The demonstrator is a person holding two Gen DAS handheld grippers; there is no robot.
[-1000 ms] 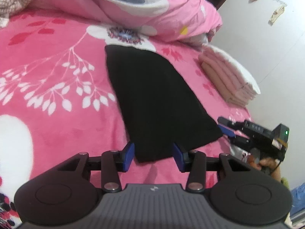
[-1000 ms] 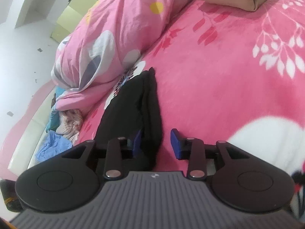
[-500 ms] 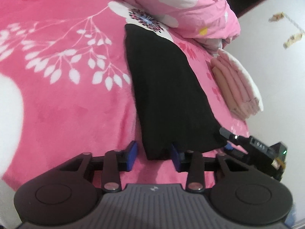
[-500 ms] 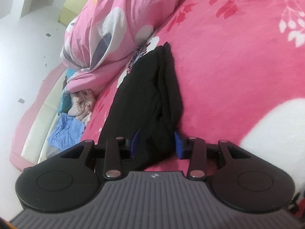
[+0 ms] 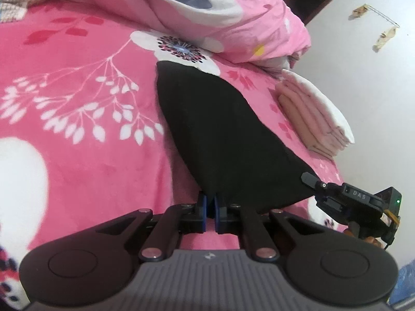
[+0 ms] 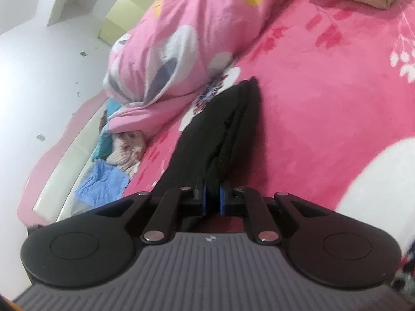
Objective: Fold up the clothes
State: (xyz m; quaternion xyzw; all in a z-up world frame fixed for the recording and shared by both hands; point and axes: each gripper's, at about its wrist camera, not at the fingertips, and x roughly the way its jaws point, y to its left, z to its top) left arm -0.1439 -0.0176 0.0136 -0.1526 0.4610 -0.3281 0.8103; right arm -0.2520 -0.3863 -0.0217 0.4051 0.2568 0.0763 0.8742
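Where right tongs (image 6: 212, 198) view adds floor clothes (image 6: 103, 178), both pinching black garment (image 5: 223, 134)

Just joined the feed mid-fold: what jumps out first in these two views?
The black garment lying lengthwise on the bright pink floral blanket, its near end pinched at both corners by the left hand-held gripper and the right hand-held gripper, whose jaws have just closed on the cloth. A neat folded pink stack sits to its right, and a rumpled pink duvet lies beyond.
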